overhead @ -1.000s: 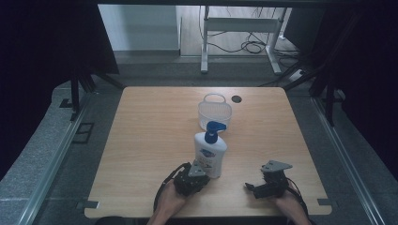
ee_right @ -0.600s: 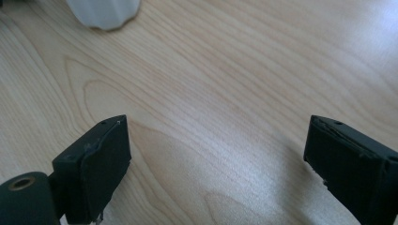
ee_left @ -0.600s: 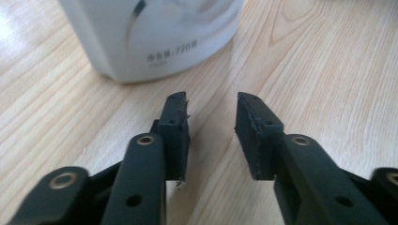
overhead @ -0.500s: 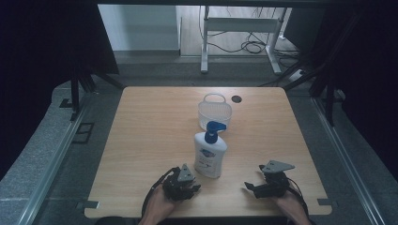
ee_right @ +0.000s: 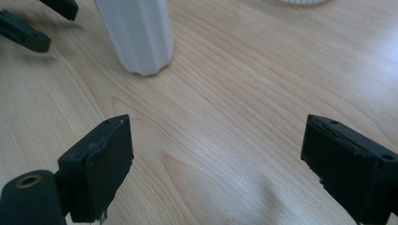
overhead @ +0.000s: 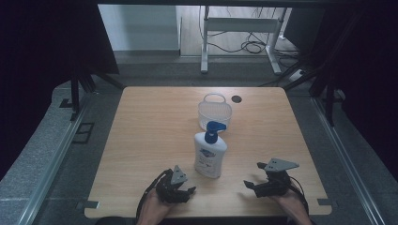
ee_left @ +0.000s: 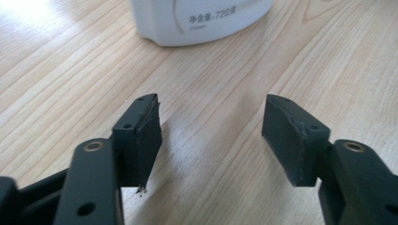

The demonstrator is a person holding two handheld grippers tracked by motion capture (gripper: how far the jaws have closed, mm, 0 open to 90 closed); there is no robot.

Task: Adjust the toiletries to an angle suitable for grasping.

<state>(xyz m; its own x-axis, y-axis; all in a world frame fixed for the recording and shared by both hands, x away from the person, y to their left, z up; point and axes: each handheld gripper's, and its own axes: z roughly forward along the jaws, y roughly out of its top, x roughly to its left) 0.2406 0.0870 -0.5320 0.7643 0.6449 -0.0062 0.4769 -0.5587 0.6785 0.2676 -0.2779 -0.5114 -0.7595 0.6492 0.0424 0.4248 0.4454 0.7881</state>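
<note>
Wood grain runs across the table, and both tools sit low at its near edge; the left gripper has its jaws spread apart with nothing between them, and the white bottle with the blue pump top stands upright just ahead of it; the right gripper is wide apart too, a bit farther from the bottle; behind the bottle sits a clear basket; the bottle is tall, so a push up high could tip it over; a grab on its smooth round side might slip.
</note>
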